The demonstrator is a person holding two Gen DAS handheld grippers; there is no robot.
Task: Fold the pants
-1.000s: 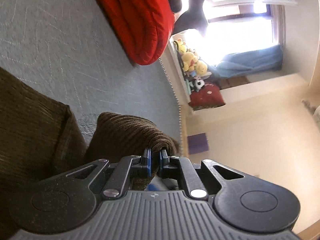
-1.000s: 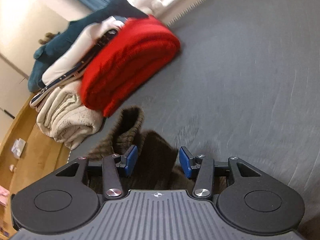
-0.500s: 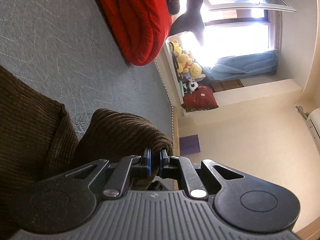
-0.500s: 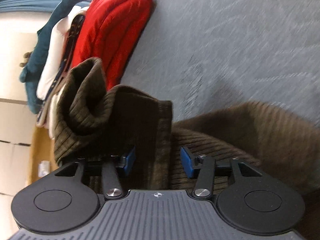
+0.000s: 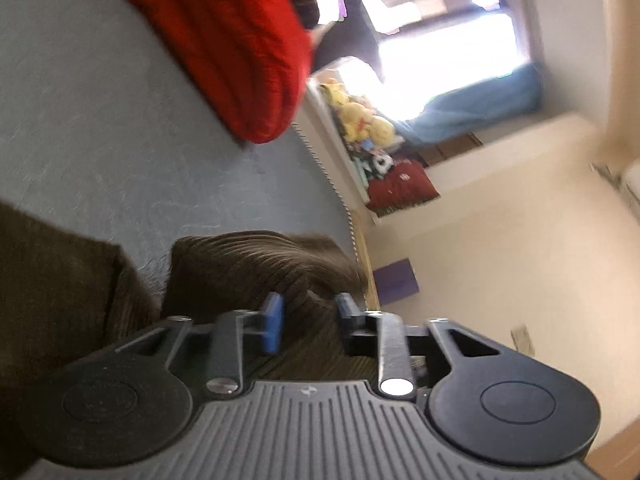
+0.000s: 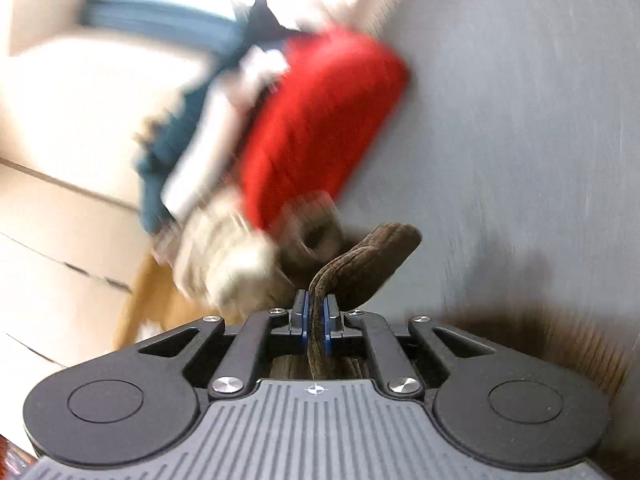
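Landmark: the folded blanket (image 6: 320, 128) on the bed cover (image 6: 520, 120).

1. The corduroy pants (image 6: 368, 264) lie on the bed cover, nearer the cameras than the blanket and apart from it.
2. The right gripper (image 6: 316, 320) sits at the pants edge nearest the camera, with 1 fold pinched between its pads.
3. The left gripper (image 5: 308, 320) is over another part of the pants (image 5: 256, 268), jaws opening, fabric between them.
4. A stack of folded textiles (image 6: 216, 264) lies against the blanket's side away from the open cover.
5. Plush toys (image 5: 360, 116) sit beyond the blanket, off the bed edge.
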